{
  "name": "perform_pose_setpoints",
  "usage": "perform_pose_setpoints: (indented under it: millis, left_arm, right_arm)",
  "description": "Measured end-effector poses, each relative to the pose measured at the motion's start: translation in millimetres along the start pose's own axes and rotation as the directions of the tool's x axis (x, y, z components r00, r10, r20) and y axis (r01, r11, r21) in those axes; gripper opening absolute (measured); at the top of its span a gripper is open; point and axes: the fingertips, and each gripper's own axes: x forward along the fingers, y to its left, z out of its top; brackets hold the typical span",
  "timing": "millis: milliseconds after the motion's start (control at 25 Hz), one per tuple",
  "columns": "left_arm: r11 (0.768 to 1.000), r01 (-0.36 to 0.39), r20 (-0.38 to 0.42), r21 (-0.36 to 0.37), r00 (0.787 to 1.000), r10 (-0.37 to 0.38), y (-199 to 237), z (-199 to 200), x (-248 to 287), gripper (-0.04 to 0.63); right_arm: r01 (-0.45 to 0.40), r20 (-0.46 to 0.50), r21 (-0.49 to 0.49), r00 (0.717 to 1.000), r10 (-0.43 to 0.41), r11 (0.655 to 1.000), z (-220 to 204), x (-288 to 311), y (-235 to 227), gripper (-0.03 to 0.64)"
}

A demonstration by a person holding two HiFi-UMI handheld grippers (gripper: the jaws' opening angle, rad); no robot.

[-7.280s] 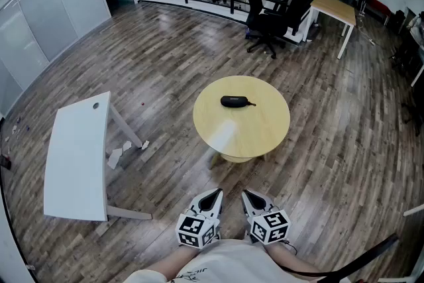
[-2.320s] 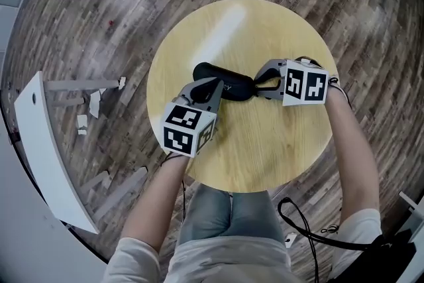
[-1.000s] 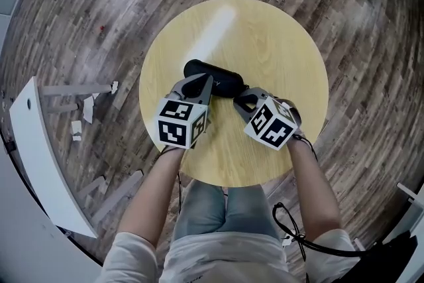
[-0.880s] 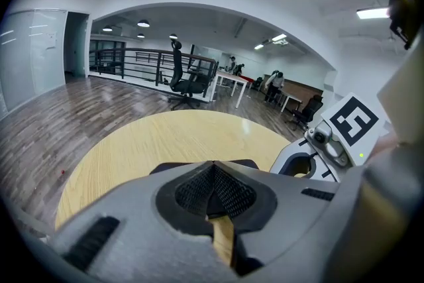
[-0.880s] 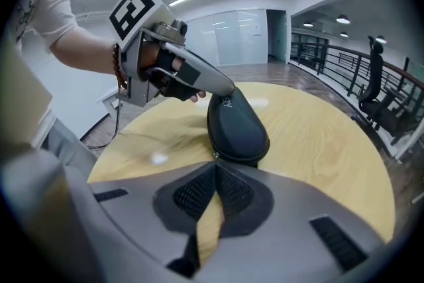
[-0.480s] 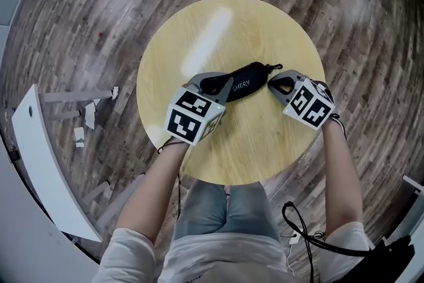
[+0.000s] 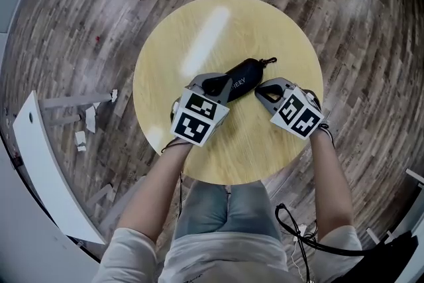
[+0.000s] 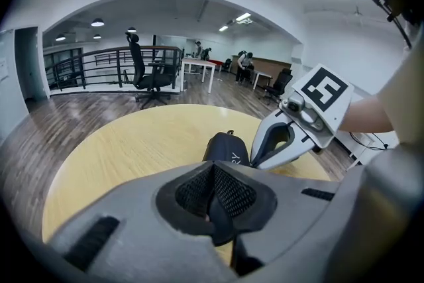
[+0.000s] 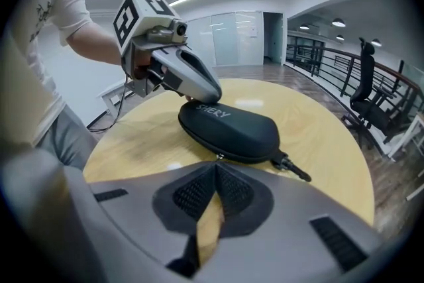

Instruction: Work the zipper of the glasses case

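A black glasses case (image 7: 244, 74) lies slantwise on the round yellow table (image 7: 199, 30). My left gripper (image 7: 222, 83) is shut and lies on top of the case's left end; the right gripper view shows it (image 9: 215, 97) pressing on that end. My right gripper (image 7: 257, 91) is shut at the middle of the case's near side. The small metal zipper pull (image 9: 218, 156) sits right at its tips (image 9: 215, 168) and looks pinched there. A black clip strap (image 9: 295, 169) trails from the case's right end. In the left gripper view the case (image 8: 225, 148) runs away from my shut jaws.
The table edge runs close behind both grippers. A white desk top (image 7: 33, 162) lies tipped on the wooden floor at the left, with scraps beside it. A black cable (image 7: 298, 235) loops by my right leg. An office chair (image 8: 149, 73) and a railing stand far off.
My right gripper has slid from the case's right end toward the middle of its near side. The case has turned a little steeper. The left gripper has stayed on the left end.
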Motion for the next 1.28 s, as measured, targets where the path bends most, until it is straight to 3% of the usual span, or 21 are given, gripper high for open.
perform_pose_setpoints:
  millis: [360, 560, 760, 960, 1280]
  left_arm:
    - [1.000, -0.012, 0.010, -0.008, 1.000, 0.012, 1, 2, 1, 0.006]
    - [0.999, 0.039, 0.037, -0.025, 0.999, -0.038, -9, 8, -12, 0.006]
    - [0.988, 0.131, -0.013, 0.081, 0.991, -0.130, -45, 19, 3, 0.006]
    - [0.973, 0.171, -0.088, 0.153, 0.983, -0.159, -67, 19, 35, 0.006]
    - [0.972, 0.183, -0.105, 0.147, 0.980, -0.169, -70, 21, 38, 0.006]
  right_arm:
    - [-0.029, 0.052, -0.006, 0.998, 0.029, 1.000, 34, 29, 50, 0.002]
    - [-0.047, 0.016, -0.050, 0.999, 0.048, 0.998, 18, 9, 48, 0.002]
    - [-0.030, -0.059, -0.092, 0.998, 0.024, 0.995, -21, -24, 22, 0.002]
    - [-0.029, -0.066, -0.108, 0.998, 0.022, 0.994, -30, -31, 7, 0.002]
    - [-0.058, -0.024, -0.054, 0.998, 0.057, 0.997, -38, -29, 31, 0.002]
